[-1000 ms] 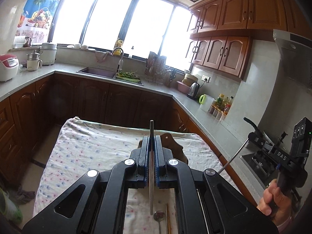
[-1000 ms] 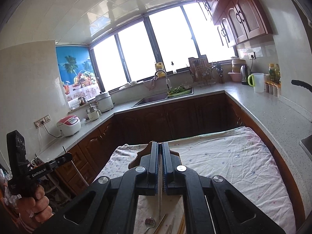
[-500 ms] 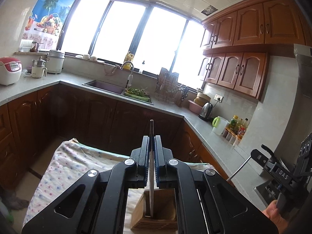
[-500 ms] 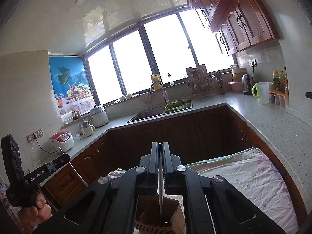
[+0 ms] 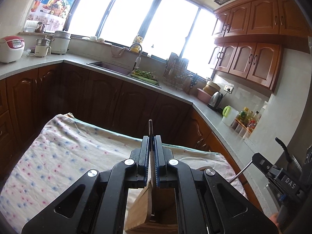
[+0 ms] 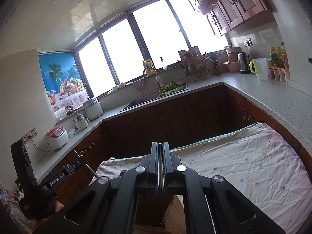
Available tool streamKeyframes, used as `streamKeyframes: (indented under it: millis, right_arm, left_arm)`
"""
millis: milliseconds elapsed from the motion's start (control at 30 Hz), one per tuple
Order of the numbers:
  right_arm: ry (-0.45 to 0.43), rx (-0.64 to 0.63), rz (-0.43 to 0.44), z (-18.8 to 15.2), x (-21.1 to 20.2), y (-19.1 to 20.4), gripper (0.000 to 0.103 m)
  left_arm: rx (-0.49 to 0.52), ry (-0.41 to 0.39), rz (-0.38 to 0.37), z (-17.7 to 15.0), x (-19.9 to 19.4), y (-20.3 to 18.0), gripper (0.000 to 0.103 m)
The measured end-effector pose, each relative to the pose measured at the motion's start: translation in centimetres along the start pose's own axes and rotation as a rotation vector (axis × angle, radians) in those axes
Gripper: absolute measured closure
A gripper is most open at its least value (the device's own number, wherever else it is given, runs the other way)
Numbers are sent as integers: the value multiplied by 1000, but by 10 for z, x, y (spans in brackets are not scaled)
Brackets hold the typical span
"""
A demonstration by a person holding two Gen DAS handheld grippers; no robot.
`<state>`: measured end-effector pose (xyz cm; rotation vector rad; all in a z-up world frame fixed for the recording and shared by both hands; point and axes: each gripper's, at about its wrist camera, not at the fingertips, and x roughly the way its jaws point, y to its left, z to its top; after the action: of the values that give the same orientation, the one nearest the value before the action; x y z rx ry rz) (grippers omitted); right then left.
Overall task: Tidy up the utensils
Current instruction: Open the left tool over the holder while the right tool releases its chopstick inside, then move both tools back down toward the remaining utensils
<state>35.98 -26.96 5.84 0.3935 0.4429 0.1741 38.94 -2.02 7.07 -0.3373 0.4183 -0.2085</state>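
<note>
My left gripper (image 5: 151,140) is shut on a thin metal utensil handle (image 5: 150,128) that sticks up past the fingertips and runs down into a wooden utensil box (image 5: 154,210) below it. My right gripper (image 6: 160,146) is shut on another thin metal utensil (image 6: 160,175), held upright over the same wooden box (image 6: 173,212). The utensils' lower ends are hidden. Each gripper shows at the edge of the other's view: the right one (image 5: 280,177) and the left one (image 6: 56,177).
The box stands on a table under a flowered cloth (image 5: 58,156). Dark wood cabinets and a grey L-shaped counter (image 6: 263,93) run behind it, with a sink (image 5: 111,66), a dish rack (image 5: 175,72), a kettle (image 5: 214,99) and a rice cooker (image 6: 56,137).
Both grippers have swung up and over the wooden box with their utensils. The loose spoon and chopsticks seen on the cloth a second ago are out of view.
</note>
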Motion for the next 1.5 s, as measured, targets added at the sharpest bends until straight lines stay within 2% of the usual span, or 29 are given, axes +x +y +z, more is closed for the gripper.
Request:
streamKeyframes:
  millis: [533,600,667,700,733,767,800,833,867,900,967,1033,1100,1200,1333,1500]
  right_arm:
    - [28,28,-13,1,8,-12,99]
    - [39,27,-16,1,10,-11,94]
    - [46,41,-1,0,11,-13,93]
    - [48,45,-1,0,10,-13,90]
    - [47,45,1,0,9,-13,88]
    - [43,47,3,0,7,-14,81]
    - [37,52,9,0,4,-14,68]
    - [30,56,14,0,1,-14,61]
    - [23,56,10,1,-2,-14,48]
    - [18,56,9,1,-5,-14,40]
    - [15,60,22,3,-11,-13,37]
    - [12,66,33,2,-19,-13,27]
    - [-1,69,47,0,-29,-12,10]
    - [-6,61,56,-7,-44,-9,0]
    - [11,50,60,-20,-63,-7,0]
    - [28,28,44,-37,-90,-5,0]
  left_arm:
    - [30,53,-6,-2,10,1,98]
    - [25,57,-7,-1,10,2,98]
    - [23,65,-10,0,9,3,97]
    - [23,67,-11,0,8,3,93]
    - [21,69,-10,0,6,4,85]
    - [18,67,-8,1,4,5,79]
    - [15,64,-5,0,2,6,68]
    - [11,62,-4,1,-1,7,62]
    - [7,62,-5,1,-3,8,61]
    - [6,63,-6,1,-6,8,59]
    - [5,66,0,0,-12,10,50]
    - [8,62,18,-3,-20,13,34]
    - [7,60,31,-6,-30,16,27]
    - [5,69,47,-12,-46,22,19]
    - [12,73,55,-22,-70,25,13]
    - [45,78,65,-39,-99,23,12]
